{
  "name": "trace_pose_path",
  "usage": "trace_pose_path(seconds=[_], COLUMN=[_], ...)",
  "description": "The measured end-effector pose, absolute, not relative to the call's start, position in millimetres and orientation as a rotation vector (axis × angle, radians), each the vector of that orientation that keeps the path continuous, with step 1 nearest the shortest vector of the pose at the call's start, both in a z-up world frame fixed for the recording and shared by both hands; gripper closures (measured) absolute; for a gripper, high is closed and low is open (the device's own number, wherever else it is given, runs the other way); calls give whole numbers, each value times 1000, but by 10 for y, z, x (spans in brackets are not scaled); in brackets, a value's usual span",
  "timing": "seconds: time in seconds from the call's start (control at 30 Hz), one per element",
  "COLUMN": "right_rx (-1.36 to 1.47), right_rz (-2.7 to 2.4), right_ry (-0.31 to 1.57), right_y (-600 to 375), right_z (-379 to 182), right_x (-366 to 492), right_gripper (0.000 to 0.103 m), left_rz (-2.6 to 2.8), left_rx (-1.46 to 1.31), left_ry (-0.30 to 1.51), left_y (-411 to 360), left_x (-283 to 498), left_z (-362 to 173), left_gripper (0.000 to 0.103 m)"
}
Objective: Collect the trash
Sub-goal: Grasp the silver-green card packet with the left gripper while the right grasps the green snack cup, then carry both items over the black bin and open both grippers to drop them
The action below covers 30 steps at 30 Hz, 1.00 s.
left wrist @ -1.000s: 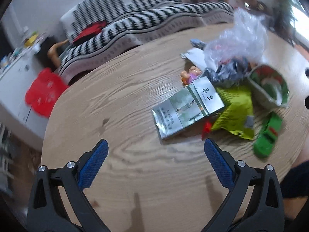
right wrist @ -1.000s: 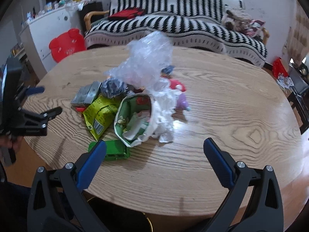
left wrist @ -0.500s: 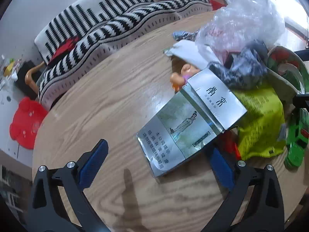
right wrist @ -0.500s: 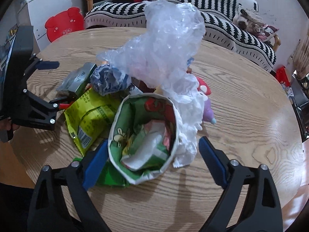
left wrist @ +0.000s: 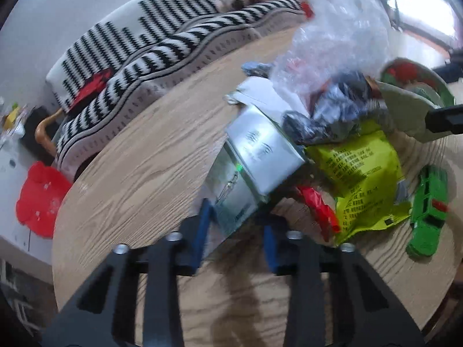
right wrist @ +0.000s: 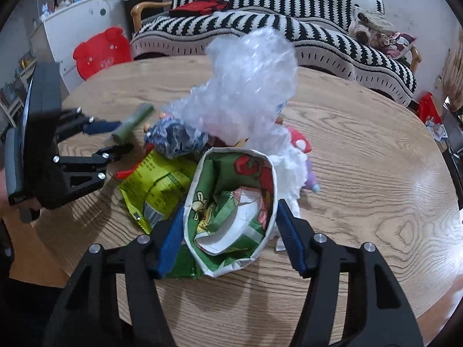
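Closing on the near end of the silver carton, the left gripper has its pads at both sides of it, at the left edge of the trash pile. The right gripper is closing around the green paper bag, nearest part of the pile, pads just beside its walls. Behind it stands the clear plastic wrap; each squeeze should be finished gently before lifting, so the bag is not spilled.

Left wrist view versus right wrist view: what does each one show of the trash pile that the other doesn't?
Only the left wrist view shows the green toy car and the silver carton's printed face, the left tool closing on it. Only the right wrist view looks into the open green paper cup, the right tool closing around it. Both show the clear plastic bag and yellow-green snack bag.
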State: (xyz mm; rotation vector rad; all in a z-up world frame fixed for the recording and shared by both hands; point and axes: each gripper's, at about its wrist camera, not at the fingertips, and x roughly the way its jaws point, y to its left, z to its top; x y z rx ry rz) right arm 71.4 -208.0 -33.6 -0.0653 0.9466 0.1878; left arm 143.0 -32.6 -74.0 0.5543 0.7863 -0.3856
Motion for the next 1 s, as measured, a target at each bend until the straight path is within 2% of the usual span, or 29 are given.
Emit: trace_pose_path(seconds=[0.03,0.27,0.47,0.83,1.0], right_rx=[-58,-2,34,39,37], right_rz=[191,215,261,343,365], right_ry=[940,900,882,933,999], right_y=[-2101,-2206,-2230,-2150,-2177], right_z=[-302,-84,90,77,-199], right_x=[686,517,294,-446,-989], right_gripper=[44,45,45,45,45], left_rz=[-384,-361,-320,-358,-401], left_rx=[504,251,168,134,139], left_ry=[795,841,851,931,1001], left_y=[-266,97,143,-124,-176], left_x=[1395,1143,621,-578,-868], left_z=[-661,-232,60,-119,-366], left_gripper=[92,93,93,93,93])
